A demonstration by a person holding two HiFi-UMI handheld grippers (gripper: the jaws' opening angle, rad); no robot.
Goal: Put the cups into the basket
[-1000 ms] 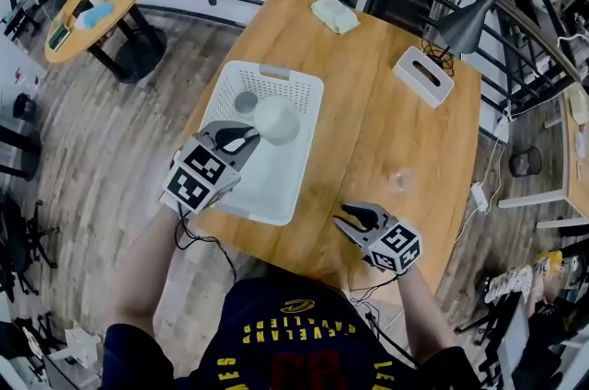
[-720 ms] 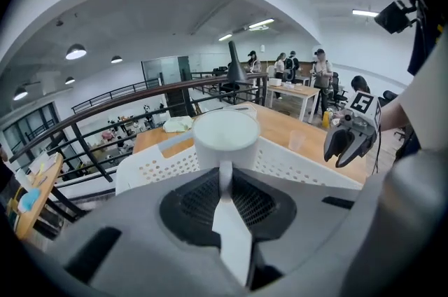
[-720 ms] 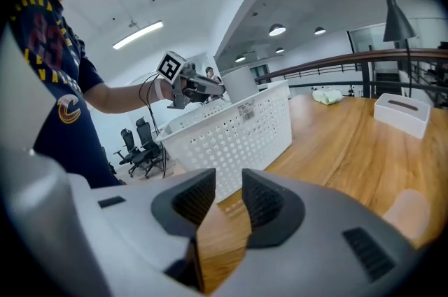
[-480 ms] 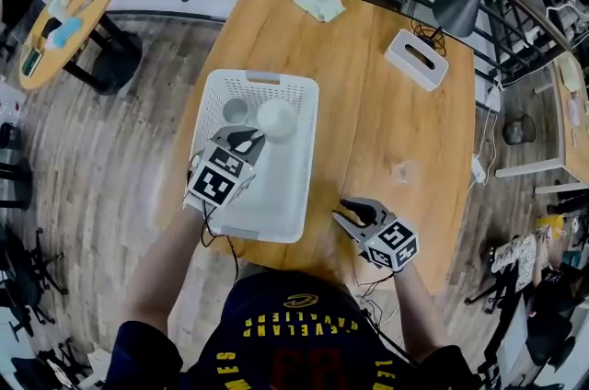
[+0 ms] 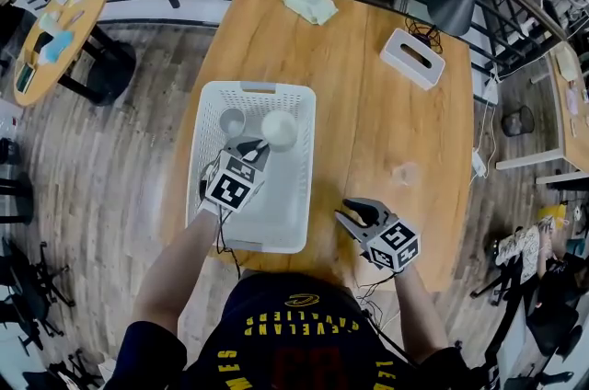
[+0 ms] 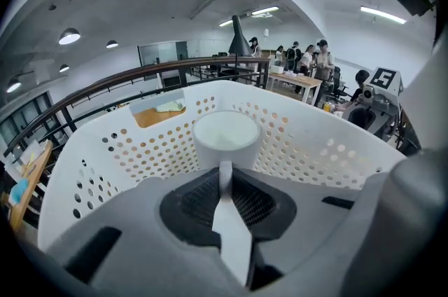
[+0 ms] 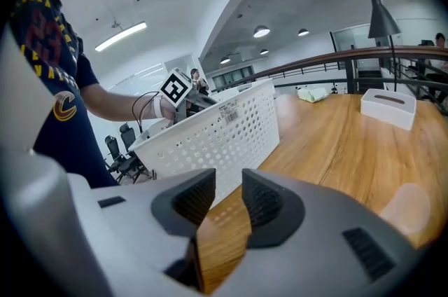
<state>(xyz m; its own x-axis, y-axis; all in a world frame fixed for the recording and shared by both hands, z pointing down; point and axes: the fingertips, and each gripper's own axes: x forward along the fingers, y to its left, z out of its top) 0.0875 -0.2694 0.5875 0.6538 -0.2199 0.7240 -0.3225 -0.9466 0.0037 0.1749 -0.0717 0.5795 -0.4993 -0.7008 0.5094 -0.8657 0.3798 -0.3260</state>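
Even, diffuse indoor light fills all three views, cool and slightly washed out. In the left gripper view, round ceiling lamps glow at 10 o'clock and strip lights at 2 o'clock, without glare. The white cup barely separates from the white basket. Shadows on the table are faint and soft. Fisheye distortion bends the railing and blackens the corners. The left hand-held gripper and right hand-held gripper, at 6 o'clock, look soft.
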